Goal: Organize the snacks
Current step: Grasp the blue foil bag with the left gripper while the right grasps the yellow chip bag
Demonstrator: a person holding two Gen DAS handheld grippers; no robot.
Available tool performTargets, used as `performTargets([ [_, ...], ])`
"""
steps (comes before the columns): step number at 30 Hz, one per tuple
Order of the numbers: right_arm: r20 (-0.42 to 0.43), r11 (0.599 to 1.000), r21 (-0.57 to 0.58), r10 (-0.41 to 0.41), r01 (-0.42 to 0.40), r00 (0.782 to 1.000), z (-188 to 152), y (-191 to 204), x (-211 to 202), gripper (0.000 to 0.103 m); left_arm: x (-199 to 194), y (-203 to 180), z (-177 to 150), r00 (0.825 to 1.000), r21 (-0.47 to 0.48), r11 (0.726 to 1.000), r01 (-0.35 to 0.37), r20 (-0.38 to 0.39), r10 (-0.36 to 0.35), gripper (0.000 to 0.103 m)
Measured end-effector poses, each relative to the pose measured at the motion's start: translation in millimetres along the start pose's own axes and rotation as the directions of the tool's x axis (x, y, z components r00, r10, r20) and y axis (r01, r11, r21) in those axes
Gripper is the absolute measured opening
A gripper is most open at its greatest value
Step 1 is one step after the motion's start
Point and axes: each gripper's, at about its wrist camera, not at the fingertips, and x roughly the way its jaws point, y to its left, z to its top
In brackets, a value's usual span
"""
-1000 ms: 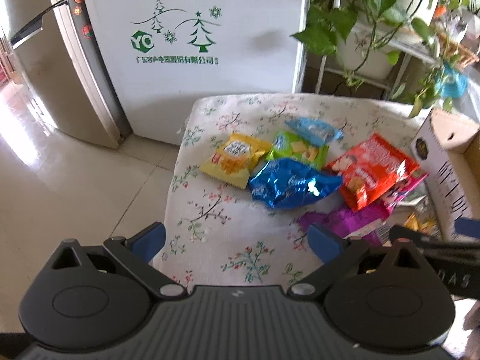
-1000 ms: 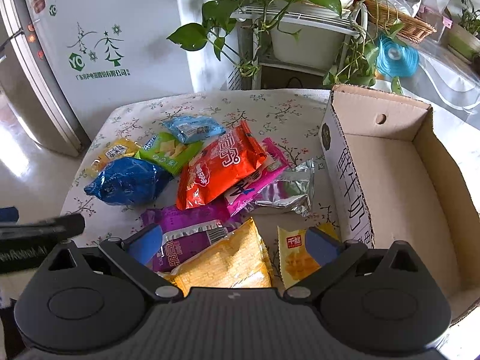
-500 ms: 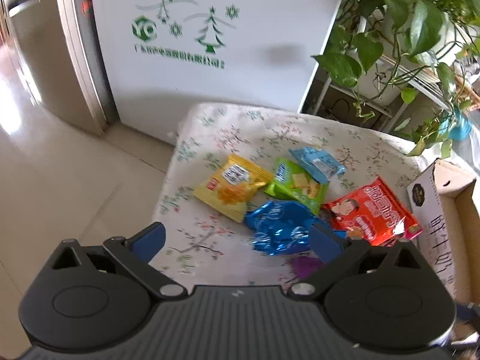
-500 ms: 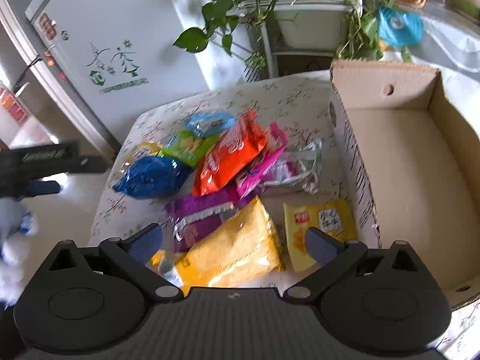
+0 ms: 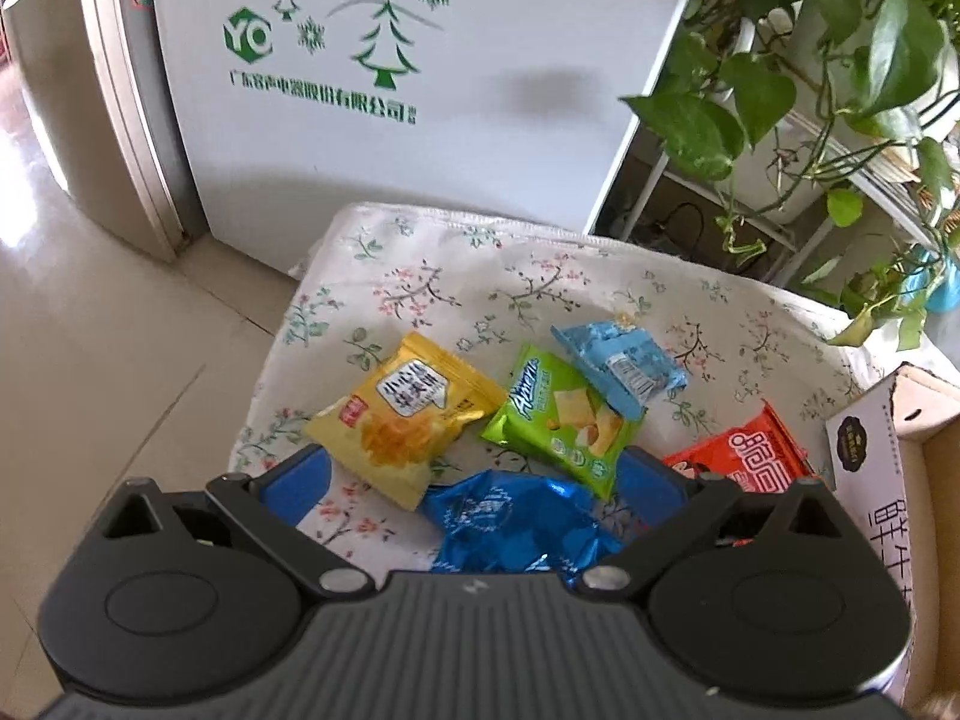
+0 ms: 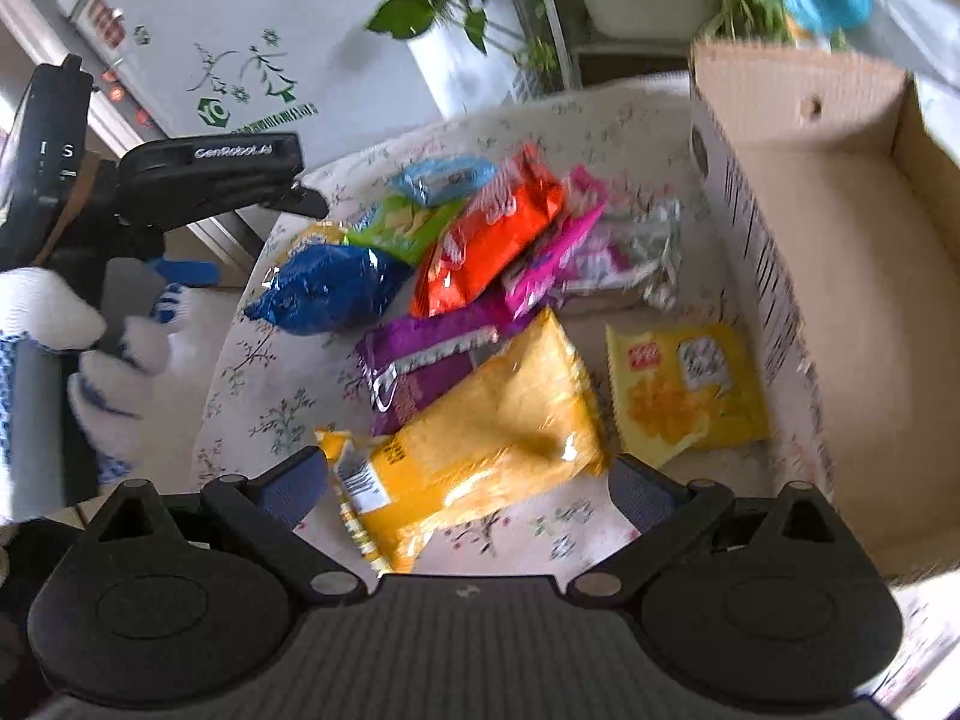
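Your right gripper [image 6: 465,489] hangs with its blue-padded jaws spread wide and holding nothing, just above a plump, glossy yellow bag [image 6: 480,450] whose crimped end points toward you. Beside it lies a flat square yellow packet [image 6: 690,390], close to the printed wall of the open cardboard box [image 6: 756,252], whose matte brown inside is bare. Past the yellow bag lie a purple foil pack [image 6: 420,360], a crinkled blue foil pouch [image 6: 330,288], an orange packet [image 6: 486,246], a pink one [image 6: 558,246] and a silvery wrapper [image 6: 648,252], overlapping on the floral tablecloth [image 6: 270,420]. Your left gripper [image 5: 474,477] is likewise parted and empty, over that blue pouch; beyond it sit a yellow pillow pack [image 5: 408,414], a green one [image 5: 564,420] and a small light-blue sachet [image 5: 618,360]. Farthest back stands a smooth white appliance [image 5: 420,120].
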Motion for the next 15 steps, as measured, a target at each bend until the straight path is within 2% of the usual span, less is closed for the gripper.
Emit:
performTargets([
  [7,-0.074,0.993,0.109,0.062,-0.054,0.995,-2.8,-6.1,9.3,0.103,19.0,-3.9,-11.8,0.999,0.036,0.999,-0.040,-0.036,0.041,0.101],
  [10,-0.096,0.981,0.182,0.092,-0.073,0.991,-2.3,-12.0,14.0,0.103,22.9,4.4,-19.7,0.997,0.015,1.000,-0.021,-0.075,0.022,0.102],
  [15,-0.109,0.953,0.289,0.121,-0.085,0.987,0.4,-22.5,18.1,0.103,13.9,22.2,-31.6,0.997,0.014,1.000,0.008,-0.082,-0.007,0.102],
])
